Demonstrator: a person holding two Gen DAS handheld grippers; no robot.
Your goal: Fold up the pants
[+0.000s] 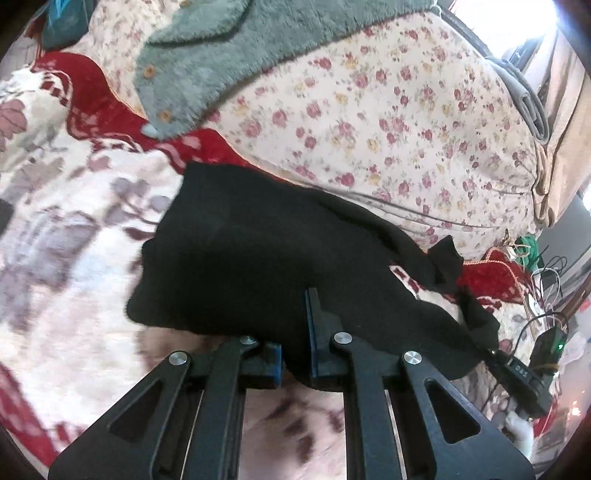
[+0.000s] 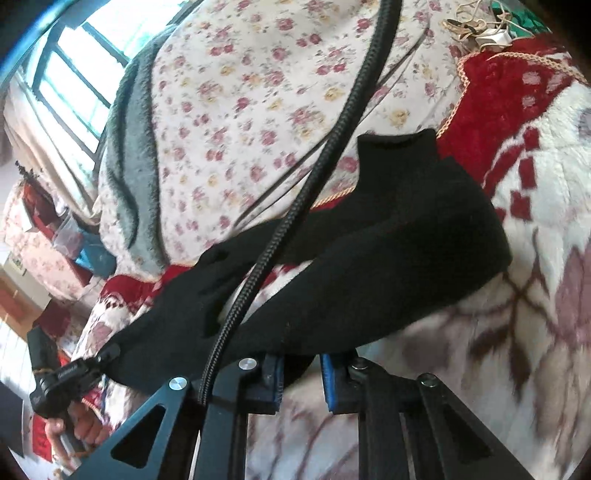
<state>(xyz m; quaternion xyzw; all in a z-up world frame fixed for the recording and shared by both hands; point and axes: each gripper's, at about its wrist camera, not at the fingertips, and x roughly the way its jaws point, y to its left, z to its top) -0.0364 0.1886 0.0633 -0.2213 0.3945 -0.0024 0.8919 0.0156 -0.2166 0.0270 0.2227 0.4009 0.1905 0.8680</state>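
Black pants [image 1: 240,251] hang stretched over the red-and-white blanket [image 1: 55,229]. In the left wrist view my left gripper [image 1: 295,349] is shut on one edge of the pants, with black cloth pinched between its blue pads. The other gripper [image 1: 517,373] shows at the right edge, at the far end of the cloth. In the right wrist view my right gripper [image 2: 301,373] is shut on the pants [image 2: 388,266], a fold of cloth caught between its blue pads. The left gripper [image 2: 88,365], held by a hand [image 2: 74,428], grips the lower-left end.
A flowered quilt [image 1: 369,110] is heaped behind the pants, with a grey fleece garment [image 1: 207,55] on top. A black braided cable [image 2: 332,147] crosses the right wrist view over the pants. Cords and a power strip [image 2: 491,35] lie at the bed's edge. A window [image 2: 74,62] is far left.
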